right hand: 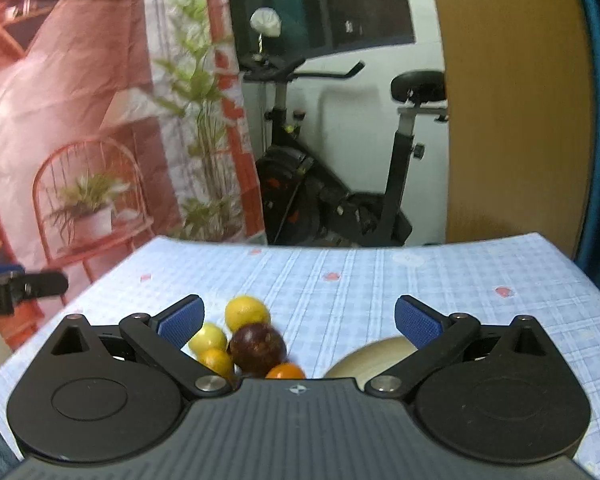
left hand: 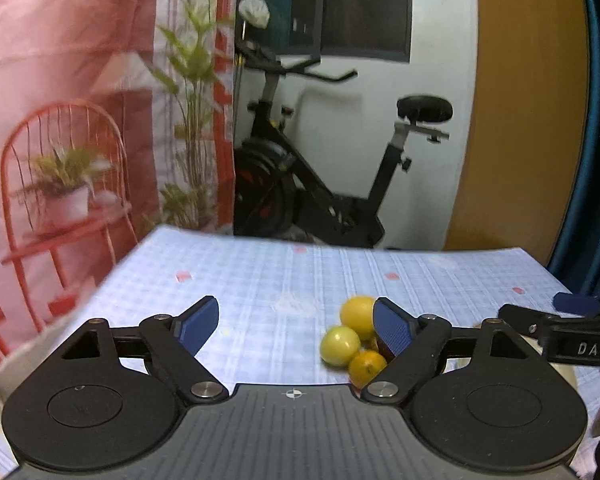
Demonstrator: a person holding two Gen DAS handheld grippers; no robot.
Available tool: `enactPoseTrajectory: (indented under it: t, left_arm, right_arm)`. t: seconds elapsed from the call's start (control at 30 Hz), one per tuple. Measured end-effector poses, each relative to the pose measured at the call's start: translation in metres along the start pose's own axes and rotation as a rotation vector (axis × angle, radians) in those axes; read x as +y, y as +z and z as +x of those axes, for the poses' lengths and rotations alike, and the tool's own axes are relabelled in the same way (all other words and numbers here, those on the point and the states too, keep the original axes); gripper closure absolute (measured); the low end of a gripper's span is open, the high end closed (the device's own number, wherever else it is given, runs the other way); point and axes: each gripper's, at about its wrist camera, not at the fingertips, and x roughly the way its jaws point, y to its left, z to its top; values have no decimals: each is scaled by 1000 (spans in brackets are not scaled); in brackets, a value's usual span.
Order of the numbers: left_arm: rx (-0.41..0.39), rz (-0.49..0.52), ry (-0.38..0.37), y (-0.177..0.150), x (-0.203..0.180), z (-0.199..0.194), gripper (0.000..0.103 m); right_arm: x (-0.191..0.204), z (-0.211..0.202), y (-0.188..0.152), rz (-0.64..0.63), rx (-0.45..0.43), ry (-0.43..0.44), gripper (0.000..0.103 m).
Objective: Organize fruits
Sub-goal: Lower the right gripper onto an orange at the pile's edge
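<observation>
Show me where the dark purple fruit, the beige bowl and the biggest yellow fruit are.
Purple fruit (right hand: 257, 347), right wrist view, middle of its front.
Bowl (right hand: 370, 357), right wrist view, visible outer wall.
Yellow fruit (right hand: 246, 313), right wrist view, its upper middle.

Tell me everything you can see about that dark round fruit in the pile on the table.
The dark fruit is a round ball, deep purple-brown with a dull, slightly speckled skin. It sits upright on the blue checked tablecloth in a tight cluster, bigger than its neighbours. A yellow fruit sits just behind it, a smaller yellow-green one and an orange one at its left, another orange one in front. They look pressed together. Nothing grips it; blur hides finer detail.
</observation>
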Motion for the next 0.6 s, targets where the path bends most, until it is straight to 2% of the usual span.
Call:
enactPoseTrajectory:
  t: [0.27, 0.47, 0.6]
  left_arm:
    - [91, -7, 14, -27, 0, 13, 17]
    - [104, -21, 113, -25, 7, 13, 17]
    - [109, -4, 87, -27, 3, 10, 17]
  right_arm:
    - [16, 4, -25, -39, 70, 12, 0]
    - [20, -2, -40, -67, 73, 24, 0]
    - [25, -5, -49, -108, 76, 35, 0]
